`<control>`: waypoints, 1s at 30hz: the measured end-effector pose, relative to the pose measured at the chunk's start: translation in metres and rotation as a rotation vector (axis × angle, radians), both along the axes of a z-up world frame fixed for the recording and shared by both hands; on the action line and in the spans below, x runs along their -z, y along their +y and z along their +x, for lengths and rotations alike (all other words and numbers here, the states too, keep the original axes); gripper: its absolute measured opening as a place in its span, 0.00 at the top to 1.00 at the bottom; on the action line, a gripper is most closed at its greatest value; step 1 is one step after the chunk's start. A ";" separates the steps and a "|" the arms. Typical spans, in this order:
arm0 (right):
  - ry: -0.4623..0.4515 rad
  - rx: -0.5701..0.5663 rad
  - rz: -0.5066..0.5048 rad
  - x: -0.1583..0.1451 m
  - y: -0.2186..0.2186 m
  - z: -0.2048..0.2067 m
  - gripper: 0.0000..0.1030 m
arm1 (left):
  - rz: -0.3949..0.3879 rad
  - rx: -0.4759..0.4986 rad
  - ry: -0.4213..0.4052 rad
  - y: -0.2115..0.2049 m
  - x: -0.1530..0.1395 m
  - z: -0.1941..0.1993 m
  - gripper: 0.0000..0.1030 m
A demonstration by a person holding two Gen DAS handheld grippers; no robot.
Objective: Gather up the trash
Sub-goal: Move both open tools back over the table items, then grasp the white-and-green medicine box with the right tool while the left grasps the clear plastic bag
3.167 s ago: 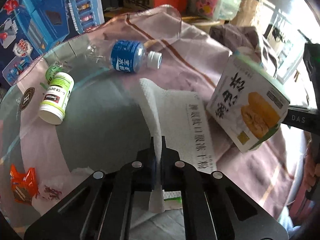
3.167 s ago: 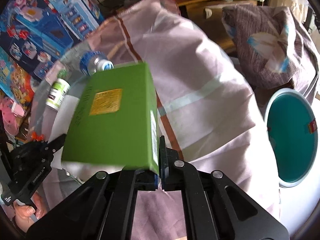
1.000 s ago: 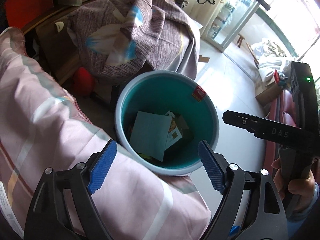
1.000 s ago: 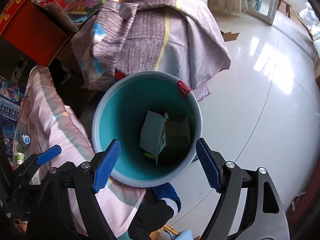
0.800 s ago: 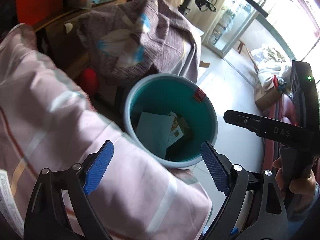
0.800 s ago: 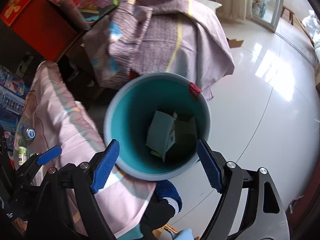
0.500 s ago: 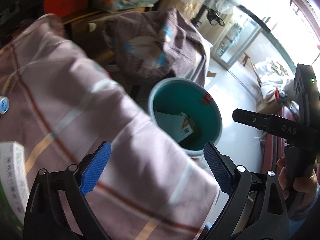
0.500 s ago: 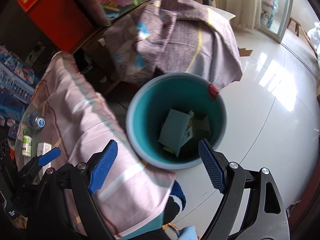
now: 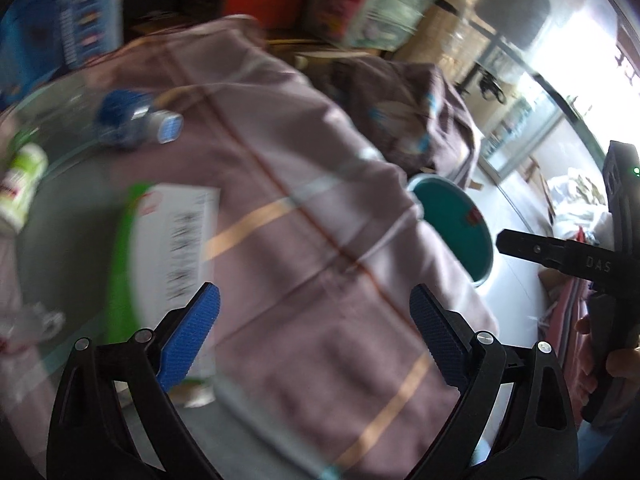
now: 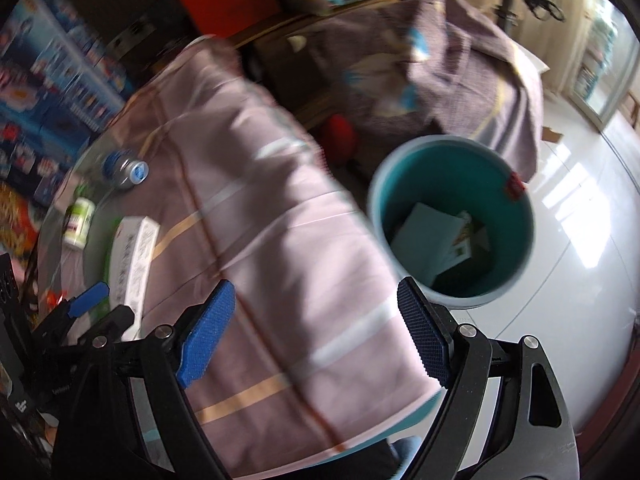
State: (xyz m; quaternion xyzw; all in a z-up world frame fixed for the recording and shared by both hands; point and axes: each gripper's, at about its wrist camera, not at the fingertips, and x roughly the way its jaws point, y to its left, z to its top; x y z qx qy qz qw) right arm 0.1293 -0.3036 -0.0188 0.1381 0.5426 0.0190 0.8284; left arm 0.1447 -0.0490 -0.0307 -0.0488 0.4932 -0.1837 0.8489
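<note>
Setting: a round glass table (image 9: 72, 248) draped in a pink striped cloth (image 9: 320, 280), in a cluttered room with a pale tiled floor (image 10: 580, 208).
Left gripper (image 9: 315, 334): low in its own view, jaws spread wide with nothing between the blue pads; it hangs over the cloth.
Right gripper (image 10: 316, 332): jaws spread wide and empty, opening a little; it hangs over the cloth's edge, close to the bin.
Bin (image 10: 380, 200): a round bucket, teal inside with a pale rim, standing on the floor just beside the table. In the left view only part of its rim (image 9: 486, 248) shows past the cloth.
Trash in the bin: a pale flat carton (image 10: 424, 236) and a printed box (image 10: 464, 248) lie at the bottom.
Trash on the table: a white and green box (image 9: 172, 248) lies flat on the glass just ahead of the left gripper's left pad; a white pill bottle (image 9: 22, 192) with a green label lies on its side farther left; a clear water bottle (image 9: 136, 120) with a blue label and a pale cap lies beyond both.
Blurred item: something orange, possibly a wrapper (image 10: 54, 298), sits by the table edge.
Background: a purple cloth (image 10: 460, 76) covers furniture behind the bin; blue toy boxes (image 10: 52, 92) are stacked beyond the table.
Person: fingers (image 9: 620, 360) wrapped on the right gripper's handle show at the right edge of the left view.
</note>
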 end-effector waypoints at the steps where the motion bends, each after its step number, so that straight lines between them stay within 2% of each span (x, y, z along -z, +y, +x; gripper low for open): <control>1: 0.001 -0.015 -0.002 -0.001 0.008 0.000 0.23 | -0.003 -0.010 -0.003 0.009 0.000 -0.003 0.07; 4: 0.011 -0.055 -0.008 -0.003 0.036 0.001 0.19 | 0.006 -0.053 -0.019 0.046 -0.002 -0.014 0.07; 8: 0.033 -0.115 -0.026 -0.002 0.077 0.004 0.19 | 0.039 -0.104 -0.038 0.097 -0.004 -0.031 0.07; 12: 0.061 -0.187 -0.035 0.003 0.122 0.007 0.19 | 0.079 -0.204 -0.075 0.157 -0.007 -0.043 0.07; 17: 0.094 -0.259 -0.029 0.014 0.176 0.013 0.19 | 0.075 -0.285 -0.068 0.221 -0.006 -0.048 0.06; 25: 0.141 -0.270 -0.027 0.028 0.242 0.033 0.17 | 0.104 -0.281 -0.038 0.263 0.015 -0.045 0.06; 30: 0.172 -0.239 -0.036 0.042 0.263 0.046 0.16 | 0.113 -0.247 -0.013 0.261 0.028 -0.039 0.06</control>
